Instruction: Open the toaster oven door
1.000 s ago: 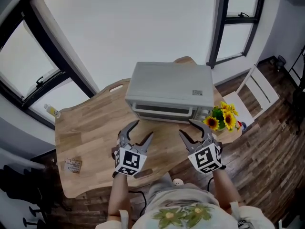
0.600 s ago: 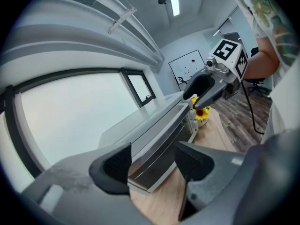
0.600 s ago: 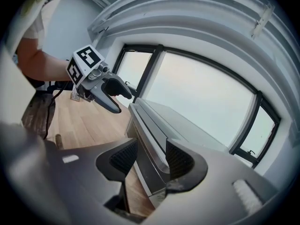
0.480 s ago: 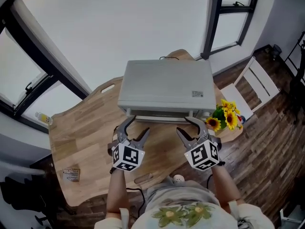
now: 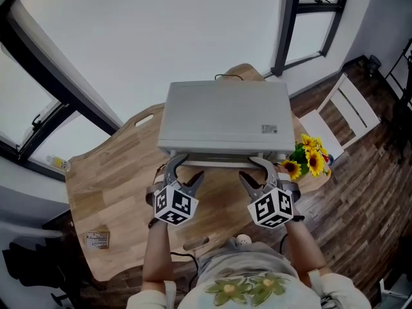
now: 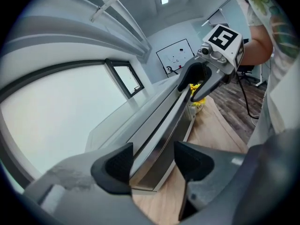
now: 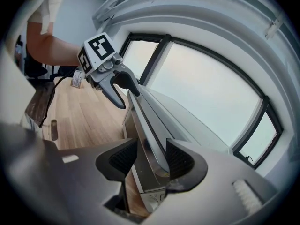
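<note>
A silver toaster oven [image 5: 222, 118] stands at the middle of the wooden table [image 5: 116, 185], its door closed. The door's handle bar [image 5: 219, 163] runs along the top front edge. My left gripper [image 5: 180, 170] is at the bar's left end and my right gripper [image 5: 259, 171] at its right end. In the left gripper view the handle bar [image 6: 164, 121] passes between the spread jaws of my left gripper [image 6: 152, 165], with a gap on the right side. In the right gripper view my right gripper [image 7: 151, 157] likewise straddles the handle bar [image 7: 152, 139]. Both are open.
A bunch of sunflowers [image 5: 306, 159] sits at the oven's right, near the table edge. A white chair [image 5: 341, 118] stands beyond it. A small packet [image 5: 98, 239] lies at the table's front left. Windows and a wall are close behind the oven.
Both grippers have moved forward from the table's front to the oven's door, and their jaws now stand on either side of the handle bar. The head view has shifted closer over the oven.
</note>
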Demonstrator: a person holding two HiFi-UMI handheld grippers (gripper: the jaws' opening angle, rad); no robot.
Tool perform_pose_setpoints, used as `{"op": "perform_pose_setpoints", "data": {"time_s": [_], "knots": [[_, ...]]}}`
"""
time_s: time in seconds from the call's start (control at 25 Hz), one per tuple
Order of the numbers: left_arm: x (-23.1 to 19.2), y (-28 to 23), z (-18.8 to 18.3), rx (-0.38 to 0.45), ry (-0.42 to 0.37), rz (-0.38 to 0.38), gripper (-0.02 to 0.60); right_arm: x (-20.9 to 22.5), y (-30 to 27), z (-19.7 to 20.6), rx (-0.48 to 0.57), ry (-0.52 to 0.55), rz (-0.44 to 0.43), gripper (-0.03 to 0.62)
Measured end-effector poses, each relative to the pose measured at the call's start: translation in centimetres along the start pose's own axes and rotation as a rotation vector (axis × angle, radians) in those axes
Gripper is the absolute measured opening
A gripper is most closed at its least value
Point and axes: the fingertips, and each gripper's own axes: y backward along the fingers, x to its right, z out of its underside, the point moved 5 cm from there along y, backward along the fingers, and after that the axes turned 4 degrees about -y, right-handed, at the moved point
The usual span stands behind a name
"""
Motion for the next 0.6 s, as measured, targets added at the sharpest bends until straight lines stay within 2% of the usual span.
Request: {"op": "perform_pose_setpoints", "data": {"time_s": [0.12, 0.2, 0.6], "knots": [[0.0, 0.1, 0.1, 0.006, 0.028, -0.017, 0.283, -0.1, 0.0, 0.1, -0.016, 0.057, 0.021, 0.158], [-0.1, 0.2, 0.2, 0.001, 0.048, -0.032, 0.235, -0.2, 0.1, 0.1, -0.015, 0.065, 0.027, 0.143], [1.5, 1.0, 0.7, -0.052, 0.052, -0.065, 0.235, -1.7, 1.0, 0.6, 0.002, 0.038, 0.027, 0.143]]}}
